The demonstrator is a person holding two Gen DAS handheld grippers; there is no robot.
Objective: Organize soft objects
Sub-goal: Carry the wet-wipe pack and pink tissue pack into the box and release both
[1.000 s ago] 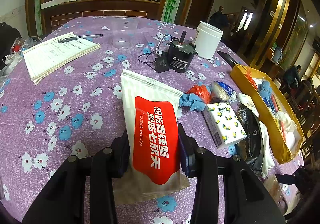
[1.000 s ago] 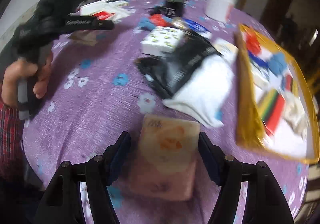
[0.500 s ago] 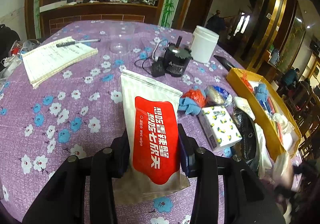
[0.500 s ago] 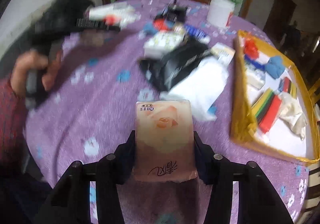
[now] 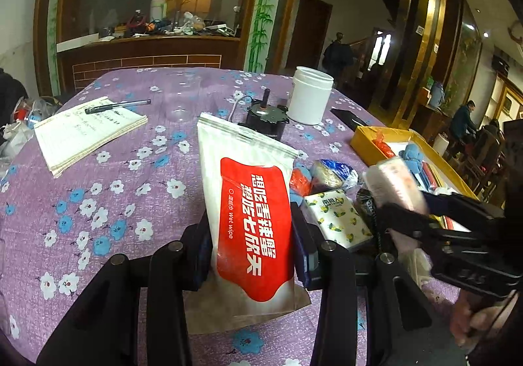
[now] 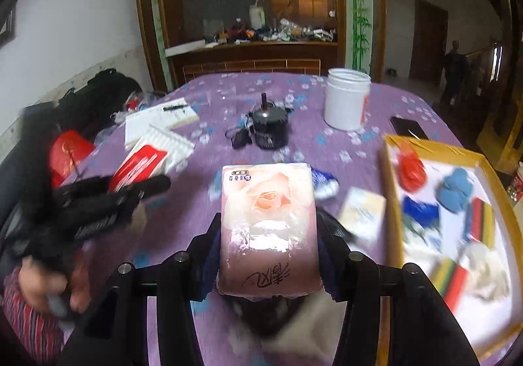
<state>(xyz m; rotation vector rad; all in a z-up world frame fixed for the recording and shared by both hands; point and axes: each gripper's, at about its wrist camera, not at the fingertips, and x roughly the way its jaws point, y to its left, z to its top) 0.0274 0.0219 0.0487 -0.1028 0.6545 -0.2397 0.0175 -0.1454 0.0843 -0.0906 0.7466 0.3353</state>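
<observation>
My left gripper (image 5: 251,251) is shut on a white and red wet wipe pack (image 5: 251,202), held upright above the purple floral tablecloth (image 5: 114,202). My right gripper (image 6: 266,255) is shut on a pink rose tissue pack (image 6: 266,219), lifted above the table; it also shows in the left wrist view (image 5: 392,183). A yellow tray (image 6: 390,202) at the right holds red, blue and striped soft items. A lemon-print tissue pack (image 5: 336,219), a blue cloth and a red item (image 5: 299,181) lie on the table between the grippers and the tray.
A white jar (image 5: 310,99), a black motor with cable (image 5: 264,121), a notebook with a pen (image 5: 88,134), a clear cup (image 5: 181,98) and a phone (image 6: 407,127) lie farther back. A black bag and white cloth lie under the right gripper (image 6: 278,323).
My right gripper closed on the rose tissue pack, lifted it off the table and swung toward the table's middle. My left gripper rose slightly, still holding the wet wipe pack.
</observation>
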